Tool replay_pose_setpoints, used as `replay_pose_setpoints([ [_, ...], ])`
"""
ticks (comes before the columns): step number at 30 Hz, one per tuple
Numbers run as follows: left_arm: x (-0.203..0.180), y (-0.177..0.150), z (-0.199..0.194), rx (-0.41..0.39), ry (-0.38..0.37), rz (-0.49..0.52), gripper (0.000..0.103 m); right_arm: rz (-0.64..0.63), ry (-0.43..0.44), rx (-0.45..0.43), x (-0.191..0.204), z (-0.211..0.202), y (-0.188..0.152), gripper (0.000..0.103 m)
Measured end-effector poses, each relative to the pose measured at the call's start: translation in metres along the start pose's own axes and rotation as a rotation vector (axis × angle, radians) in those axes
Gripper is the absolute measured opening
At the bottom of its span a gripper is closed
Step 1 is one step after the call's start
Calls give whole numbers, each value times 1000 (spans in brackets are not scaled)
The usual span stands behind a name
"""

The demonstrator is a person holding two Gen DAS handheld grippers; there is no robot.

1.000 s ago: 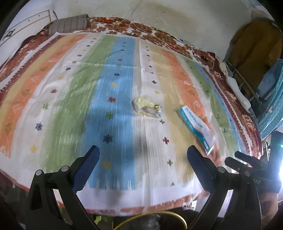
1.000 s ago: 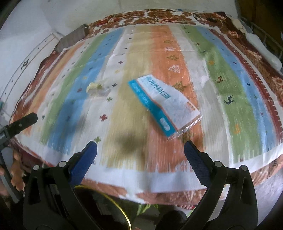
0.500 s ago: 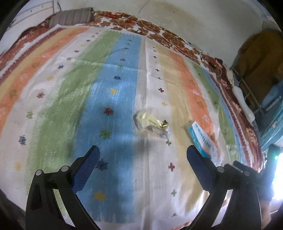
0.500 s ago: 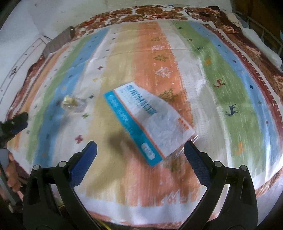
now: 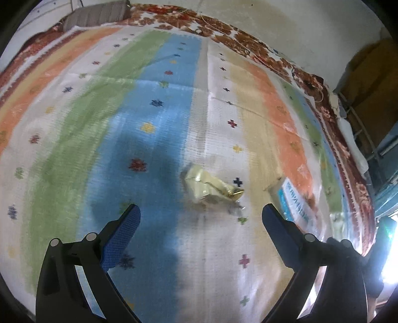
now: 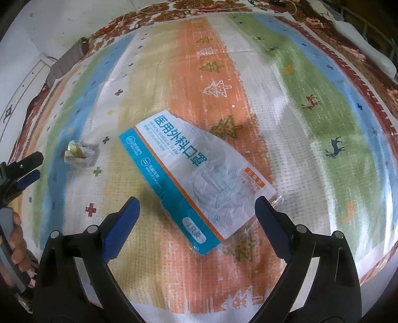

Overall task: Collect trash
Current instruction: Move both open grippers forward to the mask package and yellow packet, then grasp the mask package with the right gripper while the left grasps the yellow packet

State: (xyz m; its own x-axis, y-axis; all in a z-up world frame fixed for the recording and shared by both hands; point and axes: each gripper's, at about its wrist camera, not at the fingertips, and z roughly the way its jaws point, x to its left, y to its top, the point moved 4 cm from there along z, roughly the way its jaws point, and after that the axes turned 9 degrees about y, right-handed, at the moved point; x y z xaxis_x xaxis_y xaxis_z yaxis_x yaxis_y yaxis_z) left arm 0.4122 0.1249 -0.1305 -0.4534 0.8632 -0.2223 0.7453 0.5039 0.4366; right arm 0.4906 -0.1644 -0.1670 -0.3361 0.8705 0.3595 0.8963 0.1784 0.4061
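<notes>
Left wrist view looks down over a striped woven cloth [image 5: 159,129] spread across a bed, with bands of green, blue, white, tan and orange dotted with small star and cross motifs. The left gripper [image 5: 200,215] stands wide apart, its blue-padded fingers [image 5: 122,236] empty, hanging above the cloth. Just ahead of it, between the finger lines and slightly toward the right finger, lies a crumpled yellowish wrapper [image 5: 210,185] with a shiny gold end, resting on the white stripe at the edge of the blue band. Further right, near the cloth's edge, part of a mask packet [image 5: 296,201] shows, blurred here. A grey striped pillow [image 5: 95,15] sits at the far end of the bed.

From the right wrist view, the right gripper [image 6: 196,211] is likewise spread wide and holds nothing. The mask packet [image 6: 196,177], white with a teal border and teal printed characters, lies flat and diagonal across the tan and orange stripes, its near end reaching between the two blue pads [image 6: 270,222]; whether either pad touches it is hard to tell, though they appear to hover just above. The crumpled wrapper [image 6: 79,154] lies well to the left of the packet, with the other gripper [image 6: 21,171] at the left edge of the frame near it.
</notes>
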Motion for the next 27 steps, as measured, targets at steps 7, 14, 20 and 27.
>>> replay_pose_setpoints([
  [7,-12,10,25,26,-27,-23,91,73,22,30,-7,16,0,75],
  [14,4,8,59,79,8,-97,77,79,15,68,-10,34,-1,62],
  [20,-3,9,66,38,28,-14,72,59,-25,76,-11,38,1,45],
  [27,-4,9,66,28,44,-4,31,53,-5,86,-7,37,1,12],
])
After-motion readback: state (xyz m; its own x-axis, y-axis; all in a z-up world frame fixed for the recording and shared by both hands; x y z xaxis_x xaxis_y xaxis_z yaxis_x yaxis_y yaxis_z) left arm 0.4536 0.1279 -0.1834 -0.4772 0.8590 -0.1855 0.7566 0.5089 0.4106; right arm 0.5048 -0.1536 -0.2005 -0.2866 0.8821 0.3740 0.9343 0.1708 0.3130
